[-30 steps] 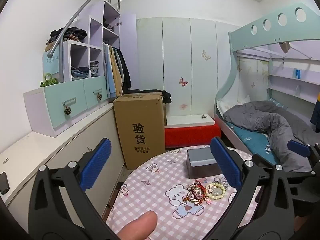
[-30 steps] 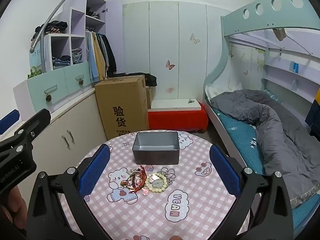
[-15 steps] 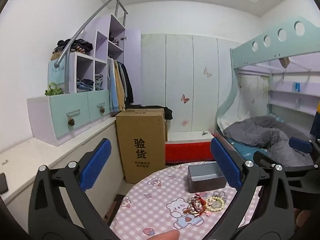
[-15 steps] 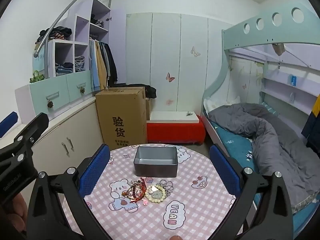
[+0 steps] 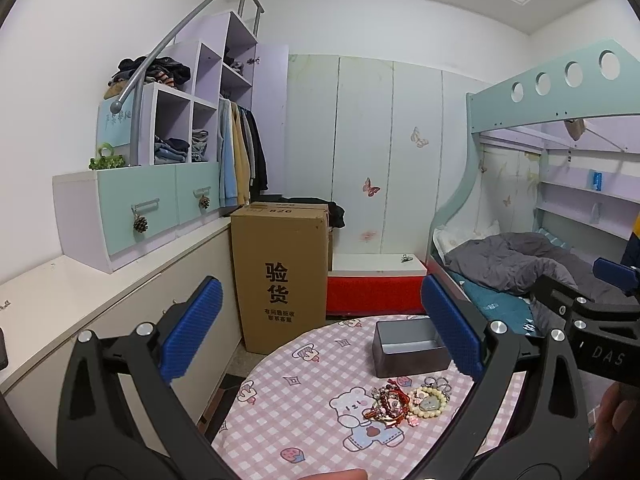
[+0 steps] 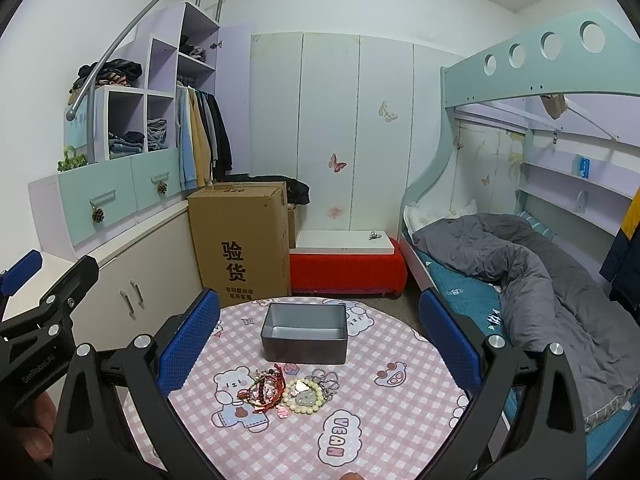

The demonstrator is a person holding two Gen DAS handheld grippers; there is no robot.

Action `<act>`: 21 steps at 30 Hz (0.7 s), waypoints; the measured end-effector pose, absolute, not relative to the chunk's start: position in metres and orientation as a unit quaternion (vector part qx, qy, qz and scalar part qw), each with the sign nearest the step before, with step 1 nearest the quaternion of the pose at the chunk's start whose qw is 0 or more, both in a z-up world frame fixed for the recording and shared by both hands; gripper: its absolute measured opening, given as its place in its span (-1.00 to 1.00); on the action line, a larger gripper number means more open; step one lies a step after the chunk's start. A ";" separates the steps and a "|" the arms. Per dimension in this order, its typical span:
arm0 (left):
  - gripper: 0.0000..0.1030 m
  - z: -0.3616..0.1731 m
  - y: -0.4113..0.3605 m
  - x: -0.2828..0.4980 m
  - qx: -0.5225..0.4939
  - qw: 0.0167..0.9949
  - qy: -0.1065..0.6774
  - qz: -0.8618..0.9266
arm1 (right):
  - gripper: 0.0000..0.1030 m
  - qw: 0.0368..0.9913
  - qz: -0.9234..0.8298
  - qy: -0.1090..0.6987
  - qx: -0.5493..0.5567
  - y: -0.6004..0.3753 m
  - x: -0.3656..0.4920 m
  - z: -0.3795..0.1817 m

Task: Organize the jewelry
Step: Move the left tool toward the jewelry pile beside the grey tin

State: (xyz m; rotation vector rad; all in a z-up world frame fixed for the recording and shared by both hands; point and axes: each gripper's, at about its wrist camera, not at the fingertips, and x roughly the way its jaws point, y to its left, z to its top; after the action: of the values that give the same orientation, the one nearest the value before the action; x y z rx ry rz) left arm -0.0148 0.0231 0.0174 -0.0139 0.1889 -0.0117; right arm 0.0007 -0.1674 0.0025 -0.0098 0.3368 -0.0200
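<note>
A small pile of jewelry lies on the round table with the pink checked cloth [image 6: 384, 420]: red cord bracelets [image 6: 264, 390], a pale bead bracelet [image 6: 303, 395] and a silvery chain [image 6: 326, 378]. An open, empty grey metal box [image 6: 304, 338] stands just behind the pile. The pile [image 5: 404, 400] and the box [image 5: 410, 348] also show in the left wrist view. My left gripper [image 5: 320, 332] is open and empty, above the table's left side. My right gripper [image 6: 320, 340] is open and empty, held above the near side of the table, facing the box.
A tall cardboard box [image 6: 242, 244] stands on the floor behind the table, next to a red bench [image 6: 346, 268]. White cabinets [image 6: 132, 292] run along the left. A bunk bed with a grey duvet [image 6: 532, 264] is at the right.
Both grippers have risen and tilted up; the table and jewelry sit lower in both views. Both stay open and empty.
</note>
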 end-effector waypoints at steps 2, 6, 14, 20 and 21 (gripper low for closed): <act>0.89 0.017 0.024 -0.013 -0.007 0.995 0.097 -0.008 | 0.85 0.986 -0.009 0.167 -0.007 -0.166 0.001 0.004; 0.89 0.014 0.024 -0.008 -0.008 0.995 0.100 -0.009 | 0.85 0.985 -0.011 0.171 -0.013 -0.166 0.008 0.004; 0.89 -0.004 0.030 0.019 0.002 0.991 0.135 0.002 | 0.85 0.980 -0.010 0.198 0.000 -0.180 0.036 -0.015; 0.89 -0.038 0.029 0.051 0.017 0.983 0.182 -0.008 | 0.85 0.971 -0.019 0.236 0.011 -0.192 0.059 -0.041; 0.89 -0.045 0.028 0.057 0.021 0.981 0.194 -0.010 | 0.85 0.970 -0.020 0.244 0.012 -0.193 0.062 -0.046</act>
State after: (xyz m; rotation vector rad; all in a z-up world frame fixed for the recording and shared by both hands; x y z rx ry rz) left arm 0.0571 0.0277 -0.0454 0.0419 0.3901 -0.0206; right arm 0.0622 -0.1932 -0.0463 0.0248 0.4921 -0.0411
